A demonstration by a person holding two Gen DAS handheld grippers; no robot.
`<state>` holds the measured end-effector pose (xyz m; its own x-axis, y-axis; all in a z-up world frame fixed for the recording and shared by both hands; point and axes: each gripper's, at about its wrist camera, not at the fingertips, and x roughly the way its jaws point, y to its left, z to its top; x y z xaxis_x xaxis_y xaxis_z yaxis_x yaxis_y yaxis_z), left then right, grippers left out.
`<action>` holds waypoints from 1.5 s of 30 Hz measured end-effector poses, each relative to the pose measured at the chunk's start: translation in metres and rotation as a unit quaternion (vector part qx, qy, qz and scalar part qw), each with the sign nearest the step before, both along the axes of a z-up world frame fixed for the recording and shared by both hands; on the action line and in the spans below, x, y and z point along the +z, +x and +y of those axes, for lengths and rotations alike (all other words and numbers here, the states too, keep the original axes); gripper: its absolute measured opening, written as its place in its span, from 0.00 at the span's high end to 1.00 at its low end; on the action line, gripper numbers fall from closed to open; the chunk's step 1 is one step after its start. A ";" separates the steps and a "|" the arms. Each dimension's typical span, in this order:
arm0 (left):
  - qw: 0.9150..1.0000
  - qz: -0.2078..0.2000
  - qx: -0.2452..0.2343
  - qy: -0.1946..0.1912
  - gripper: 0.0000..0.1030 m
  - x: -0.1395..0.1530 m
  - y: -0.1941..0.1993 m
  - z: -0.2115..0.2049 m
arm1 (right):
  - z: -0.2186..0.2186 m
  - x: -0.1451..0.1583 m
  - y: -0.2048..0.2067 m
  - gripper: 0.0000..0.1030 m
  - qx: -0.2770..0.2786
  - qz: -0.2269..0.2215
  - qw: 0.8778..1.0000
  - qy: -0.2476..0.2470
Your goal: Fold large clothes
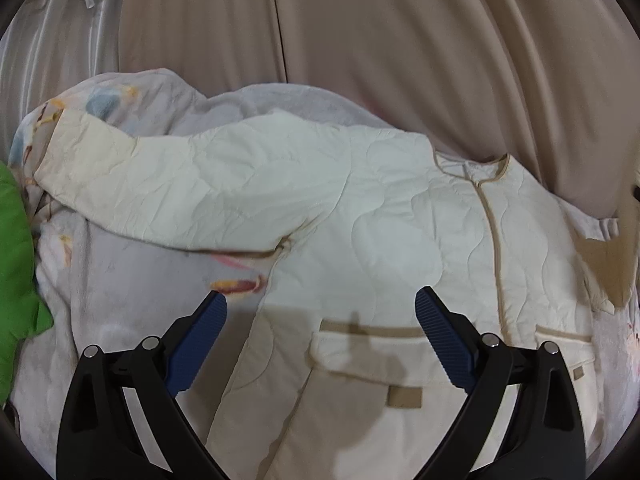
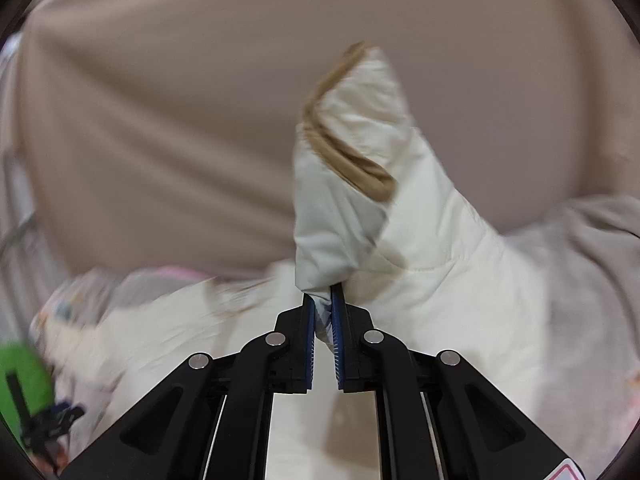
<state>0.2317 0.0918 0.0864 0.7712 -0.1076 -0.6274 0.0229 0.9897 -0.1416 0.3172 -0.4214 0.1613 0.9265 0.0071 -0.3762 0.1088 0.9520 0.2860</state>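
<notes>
A cream quilted jacket [image 1: 360,208] with tan trim lies front up on a pale printed blanket [image 1: 132,280]. Its left sleeve [image 1: 132,184] stretches out to the left. My left gripper [image 1: 320,304] is open and empty, hovering above the jacket's lower part near a tan-edged pocket [image 1: 360,352]. My right gripper [image 2: 323,300] is shut on the jacket's right sleeve [image 2: 360,184] and holds it lifted, with the tan cuff [image 2: 348,160] standing up above the fingers. The left gripper [image 2: 48,420] shows small at the lower left of the right wrist view.
Beige curtains [image 1: 400,40] hang behind the bed. A green cushion [image 1: 16,264] lies at the left edge, also seen in the right wrist view [image 2: 24,376]. A white sheer curtain [image 1: 60,40] hangs at the far left.
</notes>
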 end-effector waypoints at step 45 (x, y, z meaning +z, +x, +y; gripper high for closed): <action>0.992 0.075 -0.102 -0.022 0.92 -0.070 0.169 -0.076 | -0.049 -0.161 -0.018 0.91 -0.057 0.145 0.982 0.108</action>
